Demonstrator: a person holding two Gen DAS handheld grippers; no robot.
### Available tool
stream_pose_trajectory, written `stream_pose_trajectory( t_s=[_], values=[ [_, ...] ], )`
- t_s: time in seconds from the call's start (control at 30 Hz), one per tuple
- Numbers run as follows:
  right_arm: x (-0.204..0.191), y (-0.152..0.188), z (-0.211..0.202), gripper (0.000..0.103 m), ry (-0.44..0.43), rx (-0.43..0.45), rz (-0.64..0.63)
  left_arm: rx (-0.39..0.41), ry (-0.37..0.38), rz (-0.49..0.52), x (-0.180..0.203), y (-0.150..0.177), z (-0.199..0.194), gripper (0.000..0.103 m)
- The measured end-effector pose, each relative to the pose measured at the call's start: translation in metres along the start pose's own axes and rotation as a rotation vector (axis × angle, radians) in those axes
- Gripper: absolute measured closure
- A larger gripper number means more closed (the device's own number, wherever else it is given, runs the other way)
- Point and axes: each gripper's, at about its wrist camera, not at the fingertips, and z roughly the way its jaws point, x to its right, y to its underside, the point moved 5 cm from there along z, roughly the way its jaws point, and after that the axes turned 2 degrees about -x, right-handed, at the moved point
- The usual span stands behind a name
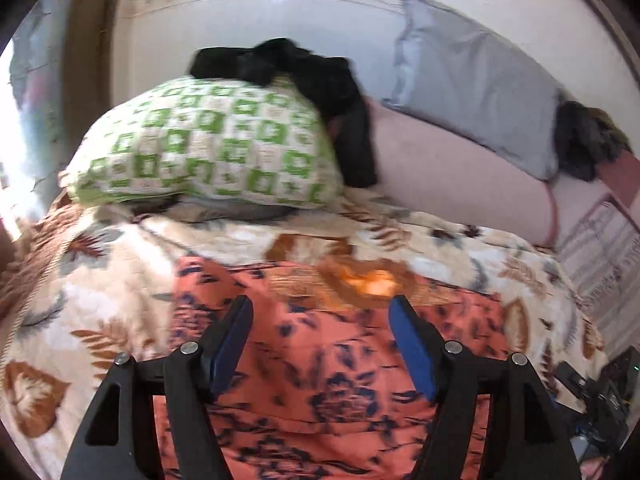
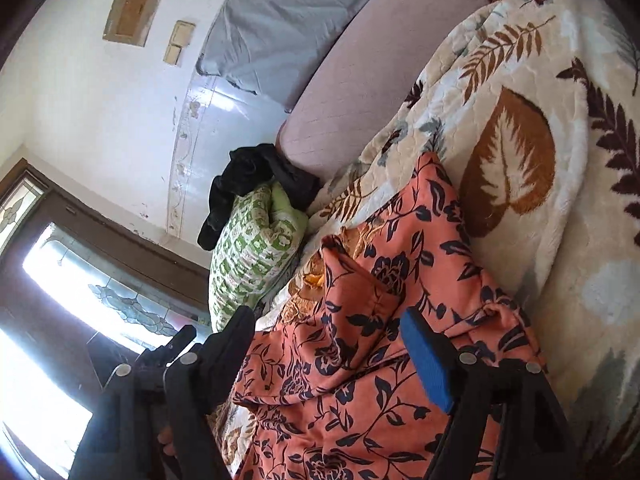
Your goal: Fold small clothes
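Left wrist: garment (image 1: 320, 360) beneath spread tool (image 1: 320, 312)

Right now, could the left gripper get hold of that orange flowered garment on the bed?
Probably yes. The left gripper is open just above the orange garment, which lies spread on the leaf-print blanket, and nothing lies between them.

Orange dress (image 1: 328, 364) covers the blanket (image 1: 100, 292) btwn the spread fingers of both grippers; bare blanket to either side gives room to pass. Ahead, the green pillow (image 1: 208, 148) w/ a black garment (image 1: 312, 80) draped over it blocks the far end. Pink bolster (image 2: 360, 68) & grey cushion (image 2: 288, 12) wall off the long side.
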Motion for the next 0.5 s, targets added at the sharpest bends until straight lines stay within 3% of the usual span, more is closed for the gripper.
stream_pose_trajectory(
  t_s=[0.1, 0.13, 0.2, 0.3, 0.43, 0.5],
  values=[
    [-0.01, 0.01, 0.019, 0.026, 0.051, -0.052, -0.053, -0.072, -0.252, -0.071, -0.07, 0.007, 0.021, 0.032],
    [-0.013, 0.01, 0.024, 0.026, 0.061, -0.059, -0.054, -0.111, -0.293, -0.102, -0.089, 0.012, 0.03, 0.032],
    [-0.022, 0.004, 0.039, 0.026, 0.087, -0.078, -0.06, -0.172, -0.304, -0.176, -0.118, 0.023, 0.044, 0.032],
    [-0.025, -0.019, 0.061, 0.025, 0.262, -0.044, -0.066, -0.296, -0.261, -0.255, -0.14, 0.041, 0.066, 0.032],
    [-0.02, -0.045, 0.101, 0.025, 0.321, -0.13, -0.164, -0.362, -0.286, -0.255, -0.149, 0.052, 0.078, 0.032],
    [-0.022, -0.047, 0.115, 0.025, 0.285, -0.172, -0.188, -0.368, -0.281, -0.235, -0.149, 0.053, 0.081, 0.032]
  ],
)
